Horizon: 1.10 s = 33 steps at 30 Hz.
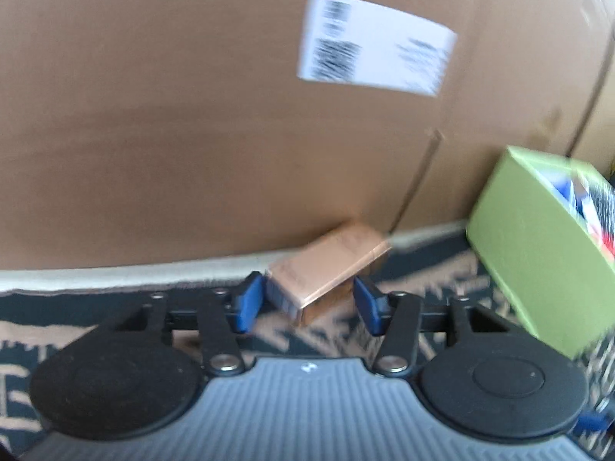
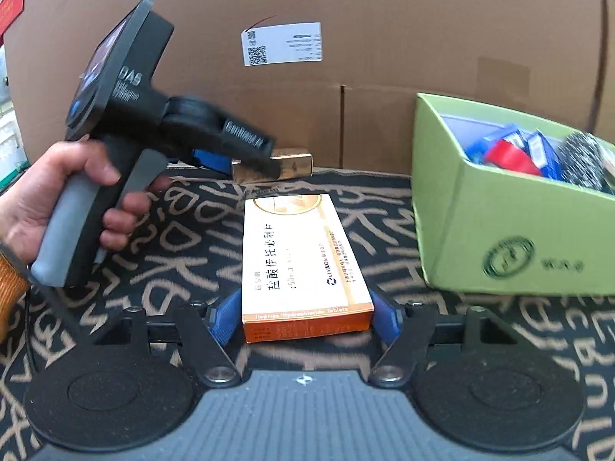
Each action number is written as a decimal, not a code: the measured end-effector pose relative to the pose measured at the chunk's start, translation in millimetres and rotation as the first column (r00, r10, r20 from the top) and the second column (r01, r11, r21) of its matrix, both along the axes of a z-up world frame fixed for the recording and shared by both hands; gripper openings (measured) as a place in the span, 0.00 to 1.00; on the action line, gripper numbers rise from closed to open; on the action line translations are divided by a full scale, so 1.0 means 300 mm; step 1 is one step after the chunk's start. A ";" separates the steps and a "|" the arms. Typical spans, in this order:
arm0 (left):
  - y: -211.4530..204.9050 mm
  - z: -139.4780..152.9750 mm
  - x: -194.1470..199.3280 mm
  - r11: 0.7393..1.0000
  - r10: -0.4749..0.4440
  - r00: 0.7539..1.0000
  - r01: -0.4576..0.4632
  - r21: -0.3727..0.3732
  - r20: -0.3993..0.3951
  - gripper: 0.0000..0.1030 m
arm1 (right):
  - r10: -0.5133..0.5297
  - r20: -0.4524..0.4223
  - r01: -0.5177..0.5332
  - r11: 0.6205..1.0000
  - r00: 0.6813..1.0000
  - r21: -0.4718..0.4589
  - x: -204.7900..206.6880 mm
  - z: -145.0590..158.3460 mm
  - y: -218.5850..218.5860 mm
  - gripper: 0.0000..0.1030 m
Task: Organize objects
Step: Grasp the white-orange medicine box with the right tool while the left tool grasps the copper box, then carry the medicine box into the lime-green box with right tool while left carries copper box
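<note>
A small copper-gold box lies on the patterned mat by the big cardboard wall, between the open blue pads of my left gripper; the pads do not touch it. It also shows in the right wrist view, with the left gripper over it. A white and orange medicine box lies flat between the blue pads of my right gripper, which stand at its near end; contact is not clear. A green bin with several packets stands at the right.
A large cardboard box with a white label stands right behind the mat. The green bin is close on the right of the left gripper. A hand holds the left gripper's handle.
</note>
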State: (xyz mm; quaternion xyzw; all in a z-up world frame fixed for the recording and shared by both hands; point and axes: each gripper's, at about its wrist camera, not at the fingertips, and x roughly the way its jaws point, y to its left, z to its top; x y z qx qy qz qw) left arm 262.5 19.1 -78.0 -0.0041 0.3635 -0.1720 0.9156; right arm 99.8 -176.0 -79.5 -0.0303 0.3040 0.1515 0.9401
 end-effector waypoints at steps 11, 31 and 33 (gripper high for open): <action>-0.045 0.054 -0.142 0.994 -0.041 0.998 0.036 0.105 0.048 0.88 | -0.054 -0.018 0.055 0.997 0.998 0.050 -0.155 -0.004 -0.162 0.71; -0.100 0.033 -0.163 0.983 -0.102 0.994 0.108 0.151 -0.046 0.29 | -0.044 -0.017 0.045 0.996 0.999 0.074 -0.238 -0.006 -0.218 0.71; -0.109 0.039 -0.243 0.971 -0.159 0.986 0.164 0.174 -0.045 0.30 | -0.036 -0.017 0.037 0.998 0.999 0.057 -0.257 -0.005 -0.219 0.71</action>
